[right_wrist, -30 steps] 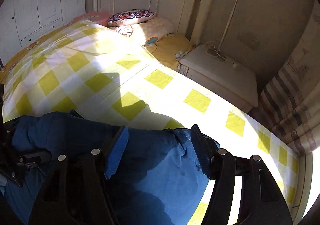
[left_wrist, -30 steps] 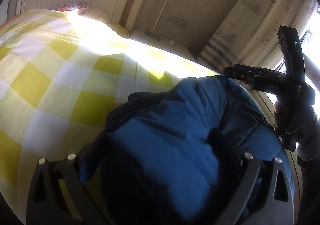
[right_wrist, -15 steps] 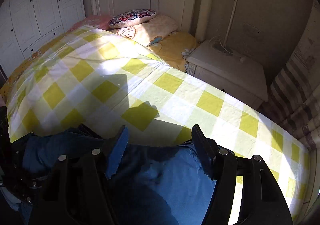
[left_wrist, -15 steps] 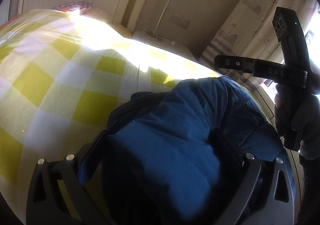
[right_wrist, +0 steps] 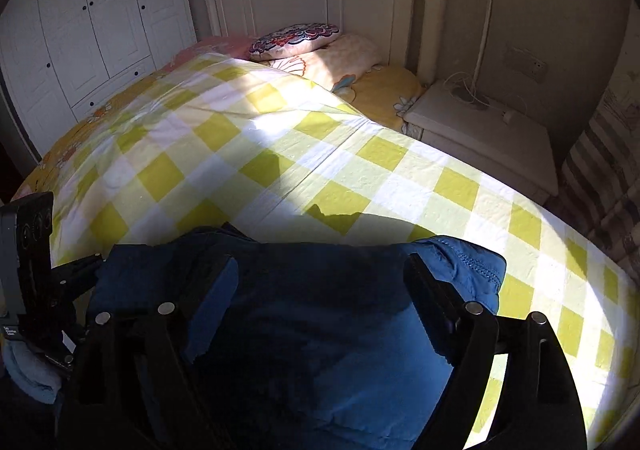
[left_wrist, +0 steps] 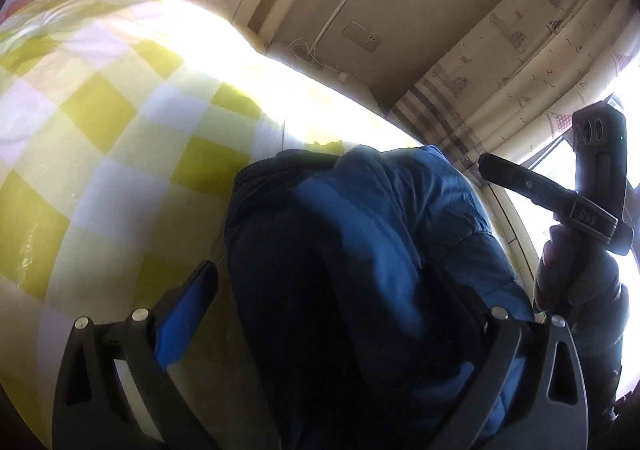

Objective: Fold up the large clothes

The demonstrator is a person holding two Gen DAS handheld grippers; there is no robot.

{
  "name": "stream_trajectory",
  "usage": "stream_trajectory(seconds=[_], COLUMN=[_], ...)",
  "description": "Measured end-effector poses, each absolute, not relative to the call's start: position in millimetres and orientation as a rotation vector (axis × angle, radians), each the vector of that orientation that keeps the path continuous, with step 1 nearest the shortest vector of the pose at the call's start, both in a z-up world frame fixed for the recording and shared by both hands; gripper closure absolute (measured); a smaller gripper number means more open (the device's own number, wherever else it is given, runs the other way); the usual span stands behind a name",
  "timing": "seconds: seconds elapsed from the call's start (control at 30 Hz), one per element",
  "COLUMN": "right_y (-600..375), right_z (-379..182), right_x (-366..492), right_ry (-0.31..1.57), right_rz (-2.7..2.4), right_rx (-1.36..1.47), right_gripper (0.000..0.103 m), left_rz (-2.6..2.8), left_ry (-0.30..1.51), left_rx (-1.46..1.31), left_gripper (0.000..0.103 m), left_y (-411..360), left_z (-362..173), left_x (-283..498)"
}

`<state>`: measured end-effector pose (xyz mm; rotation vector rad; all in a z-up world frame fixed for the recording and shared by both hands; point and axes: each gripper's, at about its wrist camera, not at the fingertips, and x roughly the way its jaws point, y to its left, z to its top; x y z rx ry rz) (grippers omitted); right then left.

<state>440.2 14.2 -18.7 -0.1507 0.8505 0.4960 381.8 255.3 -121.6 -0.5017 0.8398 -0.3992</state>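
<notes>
Checkered yellow bedspread (right_wrist: pixel 280 170) serves as the folding surface. Blue padded jacket (right_wrist: pixel 320 330) lies bunched on its near edge. Right gripper (right_wrist: pixel 320 290) has just been opening; its jaws straddle the jacket, apparently released. Left gripper (left_wrist: pixel 332 306) jaws are spread wide, jacket between, unclamped. Farther back: nightstand (right_wrist: pixel 480 130). No containers visible.
</notes>
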Motion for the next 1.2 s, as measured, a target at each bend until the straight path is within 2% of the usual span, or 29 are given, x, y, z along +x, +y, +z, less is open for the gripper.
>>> stream_trajectory(seconds=[0.1,0.27,0.4,0.57,0.6,0.63,0.67,0.73,0.83,1.07,1.2], right_y=[-49,-123,-120,-105,-104,-103,-98,-91,-88,-119,-152], right_z=[-11,-58,-98,-111,-112,-111,-108,-98,-85,-42,-53], right_x=[390,332,310,318,320,319,314,301,298,366,420], right_ry=[0.848,1.039,1.146,1.122,1.121,1.095,1.056,0.946,0.842,0.658,0.716], right_rz=[0.516,0.564,0.657,0.712,0.713,0.724,0.718,0.679,0.63,0.487,0.424], right_rx=[0.065,0.401,0.539,0.611,0.62,0.604,0.553,0.446,0.367,0.325,0.382], right_gripper=[0.017,0.017,0.017,0.016,0.011,0.011,0.012,0.024,0.032,0.035,0.036], left_rz=[-0.503,-0.607,-0.629,-0.623,-0.642,-0.679,-0.688,-0.683,-0.692,-0.711,-0.658], left_ry=[0.904,0.952,0.976,0.977,0.977,0.985,0.979,0.928,0.877,0.807,0.877], left_rx=[-0.672,-0.696,-0.73,-0.732,-0.729,-0.752,-0.773,-0.711,-0.68,-0.644,-0.625], left_gripper=[0.002,0.002,0.002,0.002,0.003,0.013,0.016,0.033,0.049,0.053,0.053], left_y=[280,279,272,243,237,230,226,218,205,142,111], left_z=[-138,-150,-152,-153,-153,-154,-156,-149,-140,-105,-119], left_x=[359,334,335,341,343,344,344,342,357,459,522])
